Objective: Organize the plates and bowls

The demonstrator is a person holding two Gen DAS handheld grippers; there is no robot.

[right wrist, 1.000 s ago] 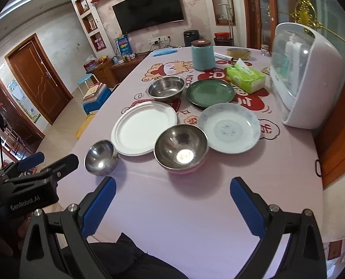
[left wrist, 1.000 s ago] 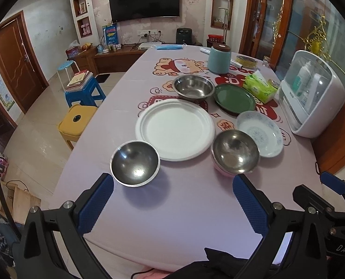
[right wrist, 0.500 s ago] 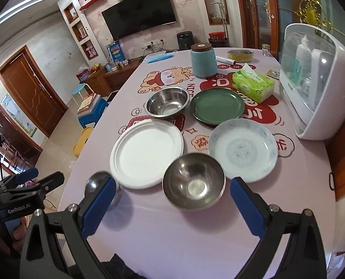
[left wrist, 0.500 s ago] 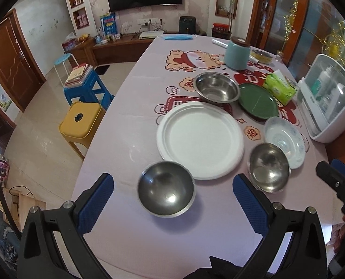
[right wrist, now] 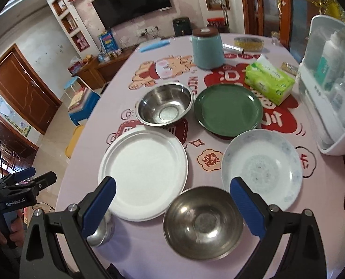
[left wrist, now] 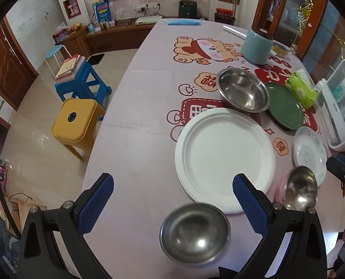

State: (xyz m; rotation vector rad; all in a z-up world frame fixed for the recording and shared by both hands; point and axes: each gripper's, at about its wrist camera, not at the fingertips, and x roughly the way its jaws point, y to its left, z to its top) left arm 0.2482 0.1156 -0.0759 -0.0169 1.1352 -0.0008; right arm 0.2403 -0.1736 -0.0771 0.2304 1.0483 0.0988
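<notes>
Over the near edge of the desk [left wrist: 137, 107], my left tongs [left wrist: 172, 200] and right tongs [right wrist: 172, 200] both gape empty, having come down closer: each now frames a steel bowl, the small bowl [left wrist: 194, 233] left, the pink-based bowl [right wrist: 204, 222] right. Plates lie beyond; stacking hasn't begun.

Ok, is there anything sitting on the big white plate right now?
No, the white plate is bare in the right wrist view; the steel bowls and the other plates all rest on the tablecloth around it.
</notes>
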